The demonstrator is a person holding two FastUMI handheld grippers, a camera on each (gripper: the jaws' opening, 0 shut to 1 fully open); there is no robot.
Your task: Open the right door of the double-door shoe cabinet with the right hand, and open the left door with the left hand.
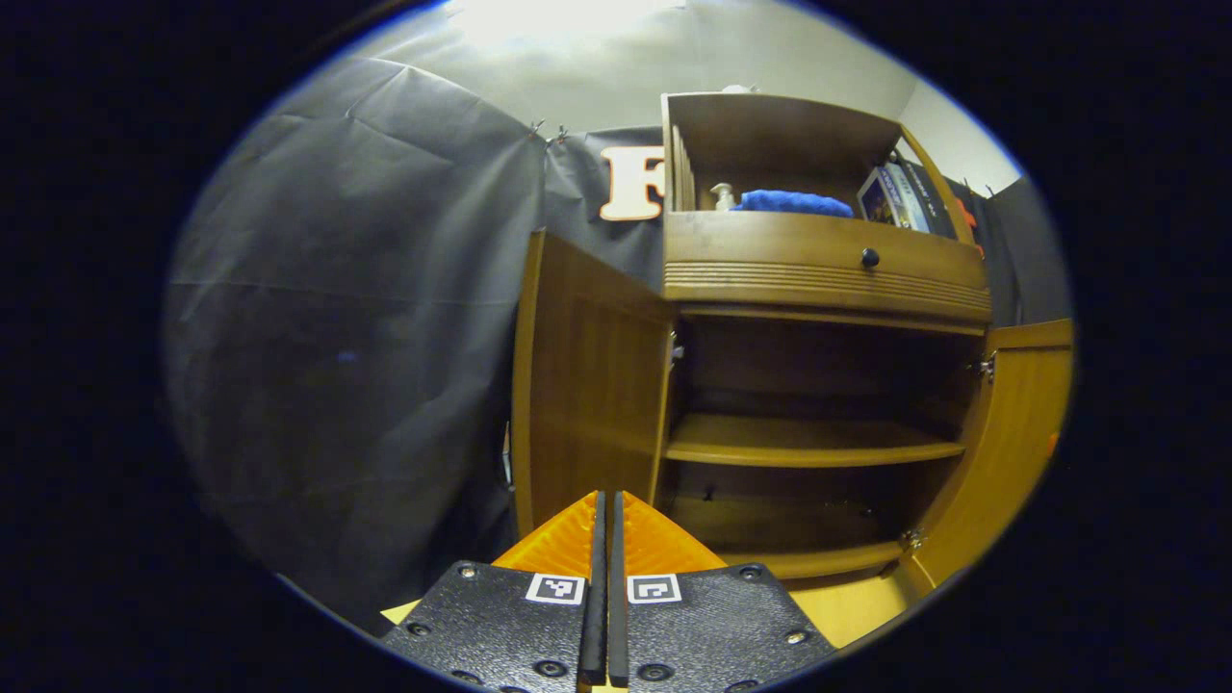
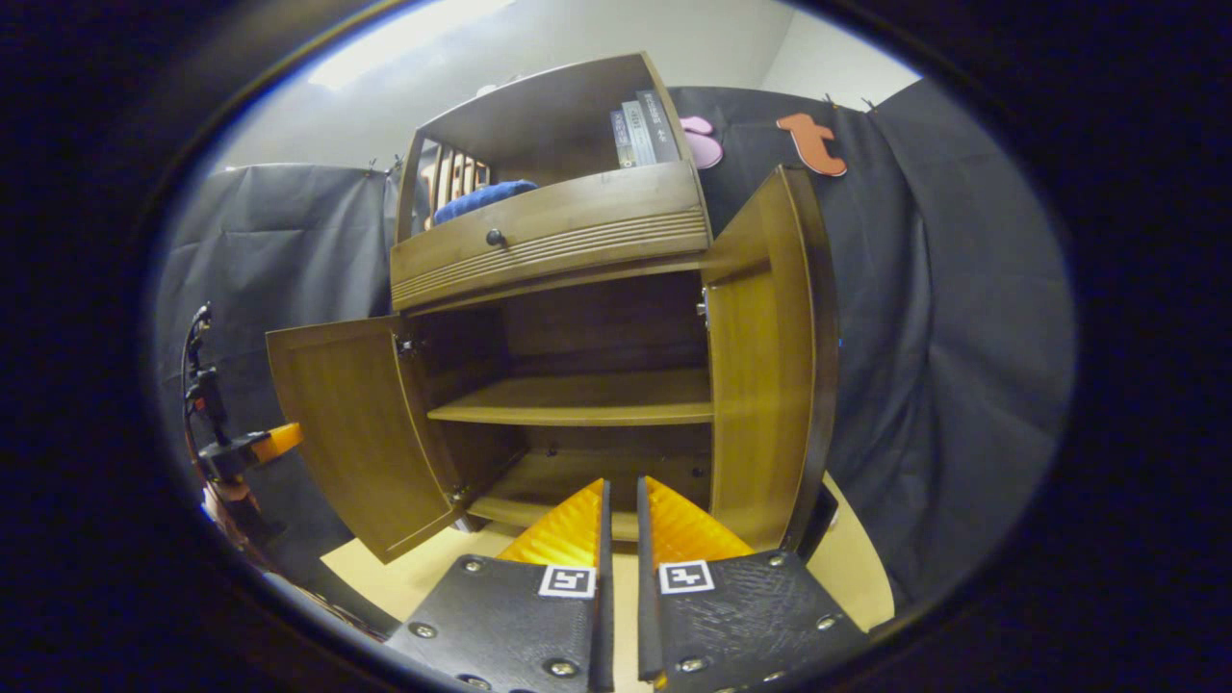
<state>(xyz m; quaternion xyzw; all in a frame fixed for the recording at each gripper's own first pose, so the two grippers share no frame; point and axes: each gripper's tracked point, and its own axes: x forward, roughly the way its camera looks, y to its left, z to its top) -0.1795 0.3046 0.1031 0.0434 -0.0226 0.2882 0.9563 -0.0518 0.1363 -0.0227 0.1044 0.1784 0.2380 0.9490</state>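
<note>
Left gripper view: shoe cabinet (image 1: 828, 385) standing with left door (image 1: 587, 385) and right door (image 1: 1020, 433) both swinging wide; left tool (image 1: 606, 510) pressing together, empty. Right gripper view: both doors gaping; right tool (image 2: 621, 505) sitting nearly together, empty. Task is looking complete.

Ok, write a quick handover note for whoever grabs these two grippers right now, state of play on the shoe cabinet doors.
Left gripper: shut, holding nothing, hanging in front of the shoe cabinet, clear of it.
Right gripper: fingers nearly closed with a slim gap, holding nothing, facing the cabinet's lower compartment.
Left door: swung wide open.
Right door: swung wide open.
The inner shelf looks bare. The drawer above is closed.
Done: both doors are open.
Left: apparently nothing; just draw both grippers back.
</note>
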